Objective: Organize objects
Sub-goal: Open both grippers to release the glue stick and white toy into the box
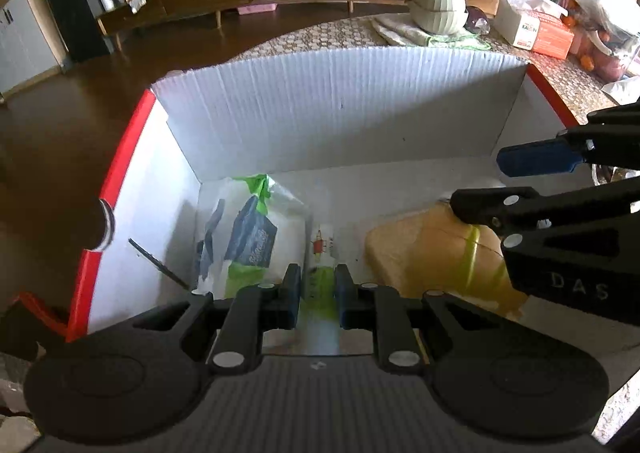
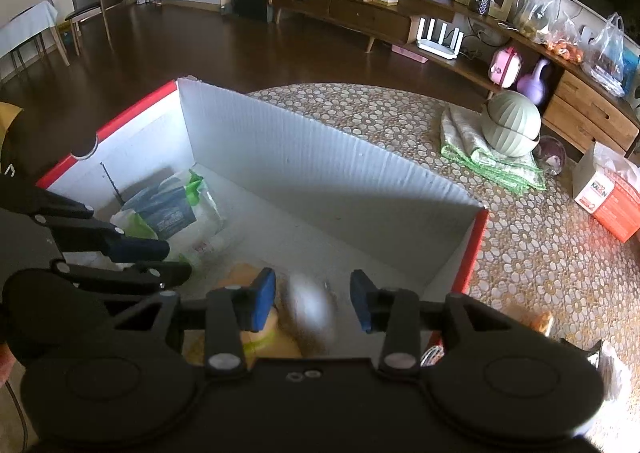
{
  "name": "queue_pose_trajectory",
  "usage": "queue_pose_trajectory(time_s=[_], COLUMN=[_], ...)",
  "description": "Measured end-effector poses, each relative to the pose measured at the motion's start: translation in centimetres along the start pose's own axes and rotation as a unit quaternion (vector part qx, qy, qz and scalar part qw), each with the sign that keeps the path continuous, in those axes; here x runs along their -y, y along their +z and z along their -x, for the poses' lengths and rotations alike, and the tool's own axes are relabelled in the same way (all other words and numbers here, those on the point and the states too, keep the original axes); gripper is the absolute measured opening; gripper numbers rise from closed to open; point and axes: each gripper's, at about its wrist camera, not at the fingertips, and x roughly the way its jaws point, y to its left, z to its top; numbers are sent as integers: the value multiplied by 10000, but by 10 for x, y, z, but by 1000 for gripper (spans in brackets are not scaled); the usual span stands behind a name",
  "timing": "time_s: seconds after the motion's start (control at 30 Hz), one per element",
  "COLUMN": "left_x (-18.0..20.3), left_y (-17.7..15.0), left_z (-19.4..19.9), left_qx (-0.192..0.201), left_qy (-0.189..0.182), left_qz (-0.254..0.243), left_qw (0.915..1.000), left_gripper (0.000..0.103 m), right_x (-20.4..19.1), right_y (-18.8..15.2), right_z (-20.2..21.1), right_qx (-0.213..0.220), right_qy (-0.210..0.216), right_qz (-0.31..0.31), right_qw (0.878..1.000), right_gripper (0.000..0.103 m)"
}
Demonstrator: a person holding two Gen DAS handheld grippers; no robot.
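Two hand-held claws work over a white corrugated cardboard box with red outer faces point(image 2: 320, 173), which stands on a desk covered by a brown cloth with a white pebble pattern point(image 2: 540, 253). The left claw point(image 1: 317, 293) reaches down into the box with its blue pads set closely on either side of a slim white-and-green tube-like bottle point(image 1: 322, 249); it appears clamped on this bottle, though contact on both pads is not fully clear. The right claw point(image 2: 313, 303) hangs above the box floor with its jaws apart, and a blurred pale grey-white object point(image 2: 310, 311) lies between them, seemingly unheld. Already inside the box are a white plastic pack with green and blue printing point(image 1: 256, 237) against the left wall and a flat yellow-tan packet crossed by a green band point(image 1: 424, 253) towards the right. The step in hand is judged to be placing items in the box. The next move likely calls for setting the bottle down in the narrow gap between pack and packet, then opening the left claw. The two claws sit near each other, so crowding is the chief hazard. A sage-green ribbed round container point(image 2: 510, 123) on a folded green cloth point(image 2: 496, 167) and an orange-and-white tissue carton point(image 2: 608, 197) stand well apart on the desk.
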Motion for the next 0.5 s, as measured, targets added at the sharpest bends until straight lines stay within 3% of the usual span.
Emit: queue_pose_trajectory(time_s=[0.23, 0.37, 0.5], left_x=[2, 3, 5], left_y=[0, -1, -3], left_z=[10, 17, 26], left_qx=[141, 206, 246], left_qy=[23, 57, 38], left_qz=[36, 74, 98], left_qw=[9999, 9997, 9996], left_gripper=[17, 17, 17], right_x=[5, 8, 12], right_y=[1, -1, -3], right_z=[10, 22, 38], right_qx=[29, 135, 236], right_qy=[4, 37, 113], right_qz=[-6, -30, -24], right_qw=[10000, 9999, 9997], right_gripper=[48, 63, 63])
